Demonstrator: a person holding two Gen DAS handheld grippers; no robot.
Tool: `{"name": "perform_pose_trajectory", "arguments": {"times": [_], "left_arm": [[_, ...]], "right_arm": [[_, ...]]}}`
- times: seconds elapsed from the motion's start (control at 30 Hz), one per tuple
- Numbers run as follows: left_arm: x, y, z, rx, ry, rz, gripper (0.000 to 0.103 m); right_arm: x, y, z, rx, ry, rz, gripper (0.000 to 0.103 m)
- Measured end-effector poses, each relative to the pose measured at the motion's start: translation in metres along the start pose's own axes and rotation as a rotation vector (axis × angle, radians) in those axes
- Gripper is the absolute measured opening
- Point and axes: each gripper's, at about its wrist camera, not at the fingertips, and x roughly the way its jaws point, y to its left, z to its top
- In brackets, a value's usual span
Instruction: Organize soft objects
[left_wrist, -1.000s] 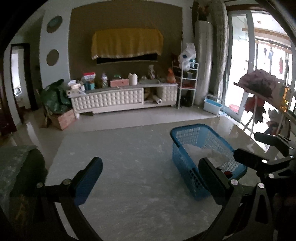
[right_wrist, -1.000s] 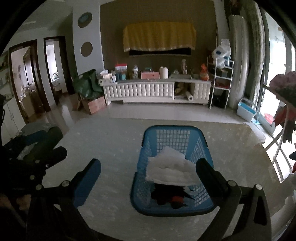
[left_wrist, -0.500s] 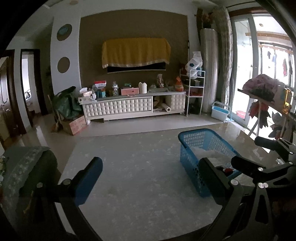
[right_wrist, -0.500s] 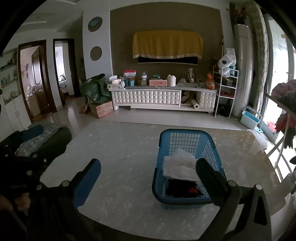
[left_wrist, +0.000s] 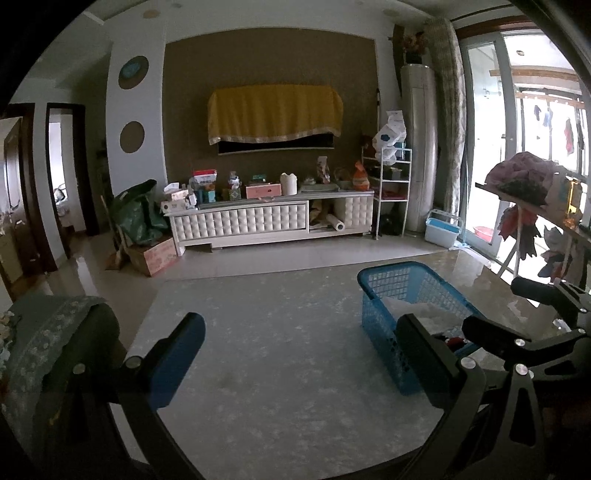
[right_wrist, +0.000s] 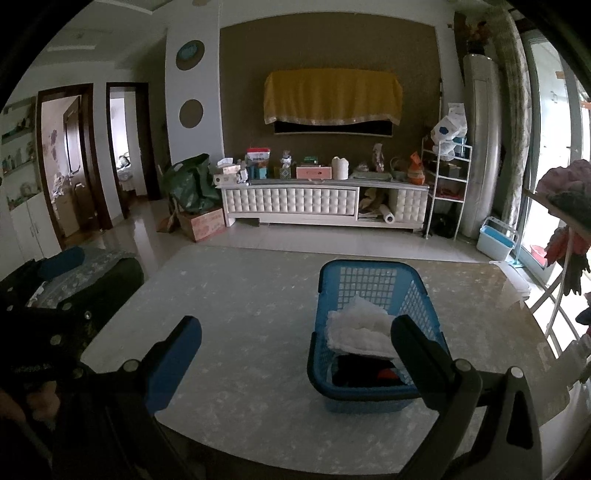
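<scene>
Over the last second both views have pulled back and tilted up: the blue basket (right_wrist: 373, 332) now sits smaller and farther ahead, and more of the room shows above it. That reads as a retreat from the basket, so a drop-off is probably finished.

The right tongs (right_wrist: 295, 354) are spread wide and hold nothing; the basket lies just ahead, toward their right finger. The left tongs (left_wrist: 306, 350) are also wide open and empty, with the basket off to their right on the pale worktop (left_wrist: 280, 354).

Inside the basket, 1 folded white cloth (right_wrist: 360, 326) lies on top of dark clothing (right_wrist: 360, 371), with a small red patch showing.
</scene>
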Motion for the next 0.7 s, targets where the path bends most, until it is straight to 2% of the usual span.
{"name": "perform_pose_trajectory", "arguments": {"times": [0.7], "left_arm": [[-0.0039,-0.0085,-0.0034,0.014,-0.001,-0.003,0.103]], "right_arm": [[-0.0003,0.004,-0.0046,0.008,0.021,0.011,0.103]]}}
